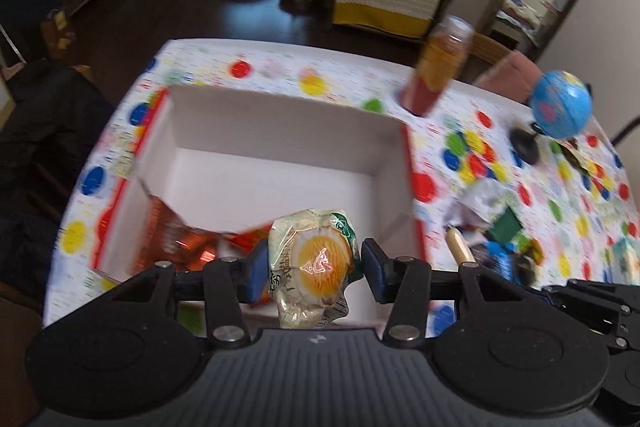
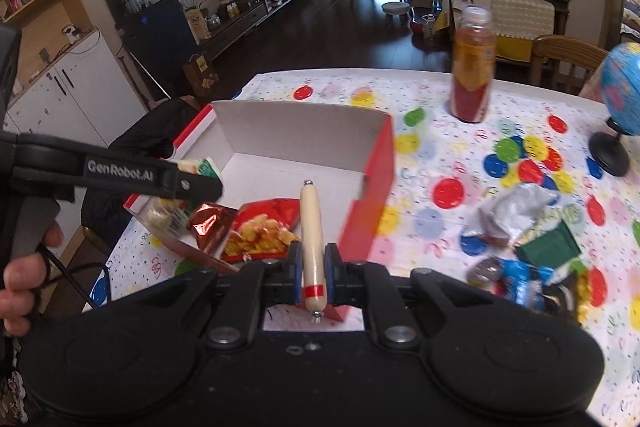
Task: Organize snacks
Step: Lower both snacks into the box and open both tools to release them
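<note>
Carrying two snacks at once toward the box, judging by both loads hanging over it.

Table (image 2: pixel 440 87) with spotted cloth, crowded on its right side. Red-and-white box (image 1: pixel 280 115) sat open at the table's left half, near wall folded down; probably left that way for easy drop-in from the near side. Held two packets already: red-orange chip bag (image 2: pixel 260 231) and a smaller crumpled red one (image 2: pixel 210 221), both at the near end, far end bare.

Juice bottle (image 2: pixel 472 67) stood upright beyond the box's right corner, globe (image 1: pixel 560 105) farther right; neither looked like part of the sort.

Loose pile of wrappers (image 2: pixel 520 247) lay right of the box, well apart from it. Likely the remaining stock, so task judged partly done.

Left gripper (image 1: pixel 314 267) clamped on a clear egg packet (image 1: pixel 310 269), pads pinching its sides across the middle, packet over the box's near edge. Wide grip suited the bulky pack.

Right gripper (image 2: pixel 313 265) clamped on a sausage stick (image 2: pixel 311 243), jaws nearly together, stick pointing forward along the fingers, tip above the box's near right corner. Gripped low, near the red band.

Next call: release both inside the walls, not on the rim.
</note>
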A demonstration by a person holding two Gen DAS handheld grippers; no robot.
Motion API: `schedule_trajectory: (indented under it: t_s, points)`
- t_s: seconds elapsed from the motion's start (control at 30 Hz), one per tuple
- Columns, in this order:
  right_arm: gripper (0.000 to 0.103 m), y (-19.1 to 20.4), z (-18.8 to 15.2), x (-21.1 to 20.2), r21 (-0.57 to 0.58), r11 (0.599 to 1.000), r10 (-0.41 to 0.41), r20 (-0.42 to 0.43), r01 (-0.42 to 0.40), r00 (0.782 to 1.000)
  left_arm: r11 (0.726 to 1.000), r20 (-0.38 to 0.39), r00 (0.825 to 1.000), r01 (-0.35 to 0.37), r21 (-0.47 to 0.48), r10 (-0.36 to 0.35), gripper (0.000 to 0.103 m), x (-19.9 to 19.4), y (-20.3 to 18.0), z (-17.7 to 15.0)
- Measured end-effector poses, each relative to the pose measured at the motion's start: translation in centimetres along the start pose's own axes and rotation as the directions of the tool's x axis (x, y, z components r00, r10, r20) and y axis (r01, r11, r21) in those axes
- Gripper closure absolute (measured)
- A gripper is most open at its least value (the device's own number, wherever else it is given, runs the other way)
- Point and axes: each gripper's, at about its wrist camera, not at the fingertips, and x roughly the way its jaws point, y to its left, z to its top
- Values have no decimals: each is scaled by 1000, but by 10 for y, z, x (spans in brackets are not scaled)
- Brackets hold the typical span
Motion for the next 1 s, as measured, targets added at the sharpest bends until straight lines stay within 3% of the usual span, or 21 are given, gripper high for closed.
schedule_trajectory:
  t_s: [0.3, 0.6, 0.9, 1.0]
  points:
    - [94, 30, 18, 53, -16, 999, -48, -57, 47, 997, 999, -28, 999, -44, 14, 44, 55, 27, 51, 28]
    - [93, 42, 27, 98, -40, 993, -115, -121, 111, 986, 994, -93, 993, -60, 86, 68, 55, 77, 62, 48]
    - [94, 41, 25, 130, -50, 988, -153, -188, 146, 970, 987, -205, 973, -83, 134, 110, 54, 123, 61, 51]
    - [86, 40, 22, 132, -40, 988, -153, -197, 148, 968, 986, -244, 963, -84, 141, 117, 53, 134, 62, 50]
